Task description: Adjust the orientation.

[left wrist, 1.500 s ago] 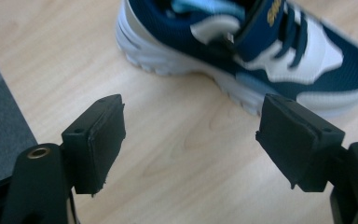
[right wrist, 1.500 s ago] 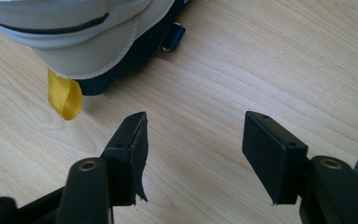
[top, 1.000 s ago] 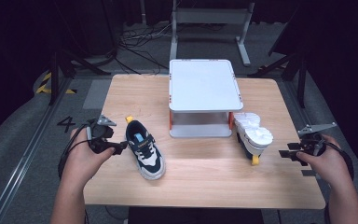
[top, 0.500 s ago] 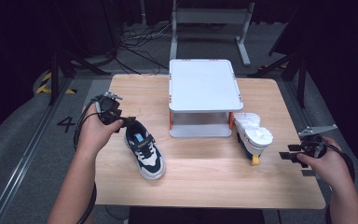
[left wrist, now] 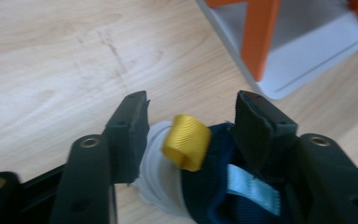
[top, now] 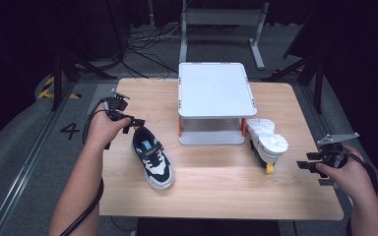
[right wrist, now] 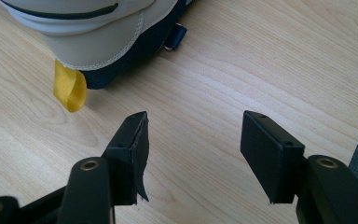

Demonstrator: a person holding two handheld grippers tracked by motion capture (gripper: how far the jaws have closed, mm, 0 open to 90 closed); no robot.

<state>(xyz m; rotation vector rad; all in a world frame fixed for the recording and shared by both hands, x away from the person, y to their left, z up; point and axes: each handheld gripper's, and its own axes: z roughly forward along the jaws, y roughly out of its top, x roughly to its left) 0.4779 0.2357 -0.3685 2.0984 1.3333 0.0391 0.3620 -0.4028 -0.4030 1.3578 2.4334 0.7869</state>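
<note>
desk (top: 216, 187): a light wooden top that carries the white rack, 2 shoes and both hand-held grippers.
rack (top: 215, 88): a white 2-level shelf with orange legs at the back middle of the desk; its top looks bare and the lower level, as far as the high view shows it, holds no shoe.
upright shoe (top: 152, 156): navy and white, standing on its sole on the desk, left of the rack and apart from it, heel toward the far left, toe toward the person.
tipped shoe (top: 267, 142): lying with its white sole upward, just beside the rack's right front leg, its yellow heel loop (right wrist: 70, 91) pointing at the right hand-held gripper.
left hand-held gripper (left wrist: 191, 126): jaws apart and just been closing, straddling the heel of the upright shoe; the yellow pull loop (left wrist: 186, 141) sits between them, but the blur makes it hard to say whether the right pad already touches the collar; likely not clamped yet.
right hand-held gripper (right wrist: 193, 144): jaws apart over bare wood, holding nothing, near the tipped shoe's heel but not touching it.
done so far: nothing stored; both shoes on the desk.
left to do: judged from this, close on the heel, lift, set the shoe on the rack, then the second shoe.
</note>
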